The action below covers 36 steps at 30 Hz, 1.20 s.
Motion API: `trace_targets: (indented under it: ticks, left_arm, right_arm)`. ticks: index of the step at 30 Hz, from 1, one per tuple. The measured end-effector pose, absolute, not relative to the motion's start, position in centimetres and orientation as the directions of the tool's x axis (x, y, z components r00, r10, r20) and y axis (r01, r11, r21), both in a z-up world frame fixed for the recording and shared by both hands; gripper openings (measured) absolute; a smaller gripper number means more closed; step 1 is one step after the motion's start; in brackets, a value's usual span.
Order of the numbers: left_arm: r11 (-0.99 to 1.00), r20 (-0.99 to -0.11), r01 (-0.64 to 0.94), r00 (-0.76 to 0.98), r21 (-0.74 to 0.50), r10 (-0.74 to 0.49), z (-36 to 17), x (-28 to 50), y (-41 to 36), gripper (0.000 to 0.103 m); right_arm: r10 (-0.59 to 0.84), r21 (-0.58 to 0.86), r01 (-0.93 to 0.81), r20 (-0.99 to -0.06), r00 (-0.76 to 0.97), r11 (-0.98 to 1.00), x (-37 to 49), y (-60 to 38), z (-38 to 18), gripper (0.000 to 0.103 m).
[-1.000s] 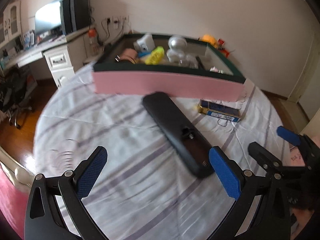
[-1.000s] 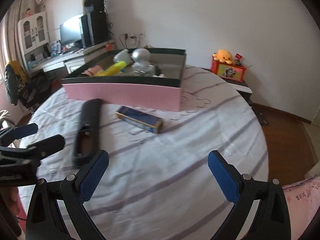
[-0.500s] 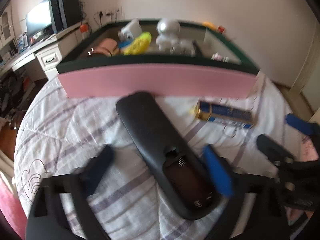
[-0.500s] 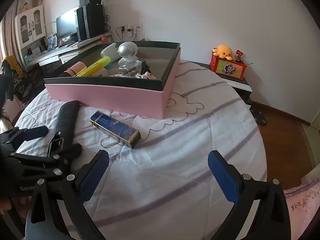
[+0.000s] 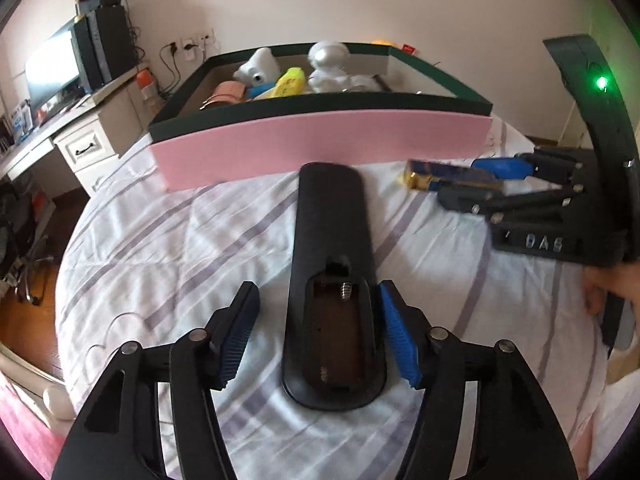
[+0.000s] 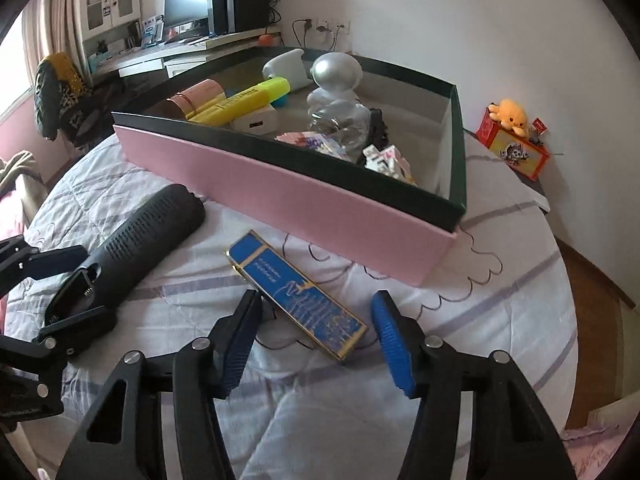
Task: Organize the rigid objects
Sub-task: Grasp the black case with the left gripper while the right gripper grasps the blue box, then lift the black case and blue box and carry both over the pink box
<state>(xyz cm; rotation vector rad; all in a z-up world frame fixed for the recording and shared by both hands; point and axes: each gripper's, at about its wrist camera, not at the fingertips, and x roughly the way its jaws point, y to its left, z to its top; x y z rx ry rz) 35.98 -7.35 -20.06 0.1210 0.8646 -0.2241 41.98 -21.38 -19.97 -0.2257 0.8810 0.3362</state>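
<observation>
1. Left gripper (image 5: 318, 332) is closing around the near end of the black remote (image 5: 330, 264); right pad sits against the remote's edge, left pad still apart from it, so no full clamp yet.
2. Remote lies face down on the striped bedspread (image 5: 168, 248), battery bay open with a spring showing, far end close to the pink box wall.
3. Right gripper (image 6: 316, 336) is closing over the near end of the blue-and-gold box (image 6: 296, 292); both pads stand clear of it, box flat on the cloth and angled across the gap.
4. Blue box lies just beside the remote, in front of the pink tray (image 6: 320, 196).
5. Pink tray with dark green rim holds a yellow highlighter (image 6: 244, 100), a silver round-headed figure (image 6: 336, 80), a white gadget (image 6: 286, 66), a pink roll (image 6: 196, 96) and small cards.
6. In the left view, a person's hand (image 5: 612, 284) grips the right gripper's handle at the frame edge.
7. Beyond: desk with monitor (image 6: 186, 2), an orange plush (image 6: 508, 114) on a red box.
</observation>
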Motion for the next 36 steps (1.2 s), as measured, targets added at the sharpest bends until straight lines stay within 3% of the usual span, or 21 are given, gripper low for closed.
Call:
trace_targets:
  ticks: [7,8,10,13,14,17,19,22,23,25,36]
  left_arm:
    - [0.972,-0.766,0.236,0.628,0.025,-0.133,-20.1,37.1,-7.5,0.07]
    - [0.971,-0.767,0.236,0.629,0.028,-0.13,-20.1,37.5,-7.7,0.07]
    - [0.97,-0.767,0.241,0.626,0.02,-0.14,-20.3,38.2,-8.1,0.084]
    - [0.967,-0.775,0.255,0.616,0.024,-0.143,-20.5,38.6,-8.4,0.085]
    - [0.966,-0.775,0.256,0.615,0.019,-0.147,-20.5,38.6,-8.4,0.082]
    - [0.963,-0.762,0.27,0.624,0.003,-0.173,-20.2,38.3,-8.1,0.055]
    - [0.957,-0.759,0.29,0.62,-0.015,-0.2,-20.1,38.3,-8.1,0.046]
    - [0.956,-0.757,0.294,0.624,-0.003,-0.194,-20.1,38.2,-8.3,0.044]
    - [0.955,-0.756,0.295,0.626,0.002,-0.192,-20.1,38.1,-8.4,0.044]
    - [0.954,-0.758,0.298,0.625,0.011,-0.187,-20.1,37.5,-8.3,0.044]
    - [0.948,-0.746,0.316,0.64,0.038,-0.183,-20.2,32.5,-7.2,0.045]
  right_arm:
    - [0.247,-0.007,-0.423,-0.802,0.543,0.906,39.6,-20.3,-19.4,0.022]
    - [0.268,0.011,-0.434,-0.801,0.536,0.901,39.2,-20.2,-19.4,0.021]
    - [0.272,0.009,-0.437,-0.794,0.544,0.9,38.9,-19.9,-19.5,0.021]
    - [0.259,-0.001,-0.419,-0.784,0.564,0.908,39.4,-19.8,-19.7,0.022]
    - [0.256,-0.002,-0.416,-0.784,0.565,0.91,39.7,-19.7,-19.7,0.022]
    - [0.247,-0.015,-0.413,-0.782,0.572,0.911,40.3,-19.2,-19.8,0.022]
    - [0.238,-0.023,-0.407,-0.781,0.577,0.913,40.7,-19.0,-19.7,0.03]
    - [0.229,-0.026,-0.395,-0.78,0.583,0.918,41.1,-18.8,-19.8,0.037]
    - [0.231,-0.018,-0.39,-0.78,0.581,0.921,41.1,-18.8,-19.8,0.035]
    - [0.254,0.019,-0.386,-0.784,0.567,0.922,40.6,-19.2,-19.8,0.021]
    - [0.278,0.047,-0.381,-0.767,0.579,0.923,33.1,-19.9,-20.0,0.021]
